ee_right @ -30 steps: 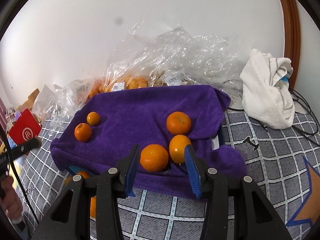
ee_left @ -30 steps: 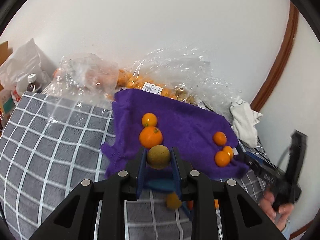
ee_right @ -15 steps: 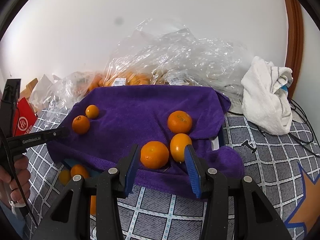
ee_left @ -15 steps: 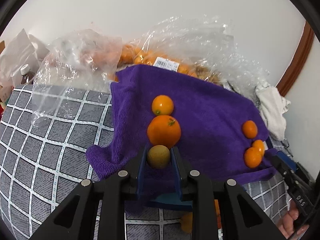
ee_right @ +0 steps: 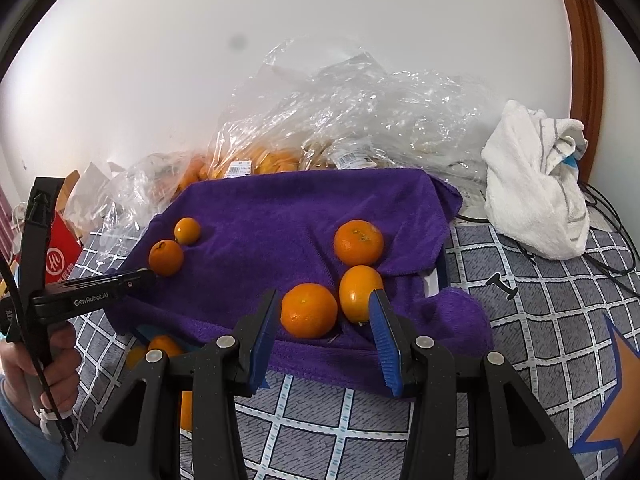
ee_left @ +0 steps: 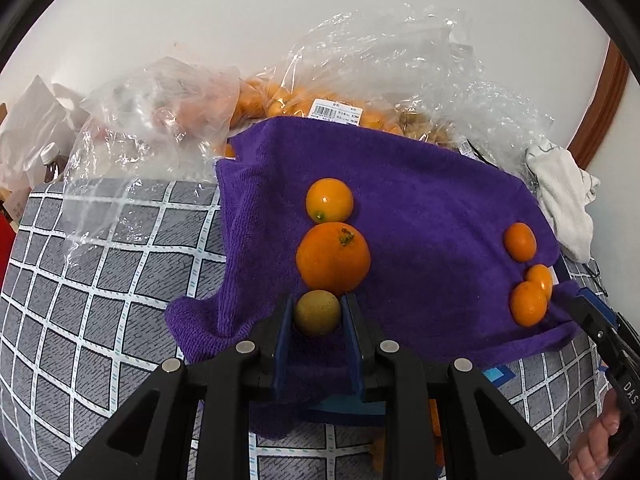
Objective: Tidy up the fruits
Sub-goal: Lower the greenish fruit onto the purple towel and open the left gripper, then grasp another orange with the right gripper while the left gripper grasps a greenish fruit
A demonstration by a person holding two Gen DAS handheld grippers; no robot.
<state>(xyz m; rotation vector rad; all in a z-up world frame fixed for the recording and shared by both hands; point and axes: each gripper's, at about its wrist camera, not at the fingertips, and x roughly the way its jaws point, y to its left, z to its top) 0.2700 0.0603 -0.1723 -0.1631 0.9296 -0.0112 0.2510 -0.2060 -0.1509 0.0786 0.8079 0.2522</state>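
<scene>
I'm gripping a small round yellow-brown fruit (ee_left: 317,313) in my left gripper (ee_left: 317,330) over the purple terry towel (ee_left: 420,216), just beside a large orange mandarin (ee_left: 333,258), my right gripper (ee_right: 324,332) hovering open near two orange mandarins (ee_right: 309,310).

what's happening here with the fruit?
A person holds a tool in each hand, sorting fruit on a purple towel. The left tool is shut on a small brownish-yellow fruit, right by a large orange. The right tool is open, hovering by three oranges.

Five oranges (ee_left: 333,258) lie on one purple towel (ee_left: 420,200), plus one brownish-green fruit (ee_left: 317,313).
</scene>
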